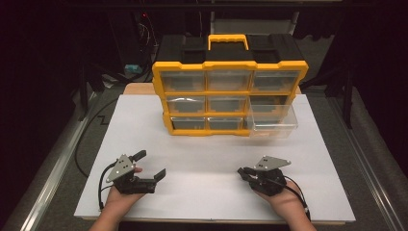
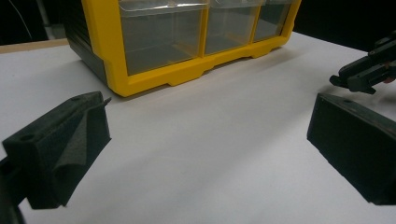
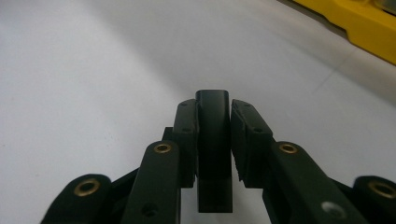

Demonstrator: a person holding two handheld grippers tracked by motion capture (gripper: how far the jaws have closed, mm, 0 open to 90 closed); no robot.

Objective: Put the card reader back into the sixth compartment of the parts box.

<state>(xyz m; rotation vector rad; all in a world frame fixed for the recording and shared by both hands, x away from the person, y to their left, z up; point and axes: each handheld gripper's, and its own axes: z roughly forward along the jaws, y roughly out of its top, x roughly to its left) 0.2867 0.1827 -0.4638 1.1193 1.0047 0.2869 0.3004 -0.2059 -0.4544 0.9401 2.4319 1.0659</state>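
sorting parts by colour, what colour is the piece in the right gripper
Black. The small piece clamped in the right gripper shows best in the right gripper view.

Drawer cabinet [image 1: 230, 91] at desk [image 1: 144, 125] rear centre; drawer [image 1: 272, 121] pulled out at lower right; left gripper [image 1: 150, 166], right gripper [image 1: 243, 172] near front edge, well apart.
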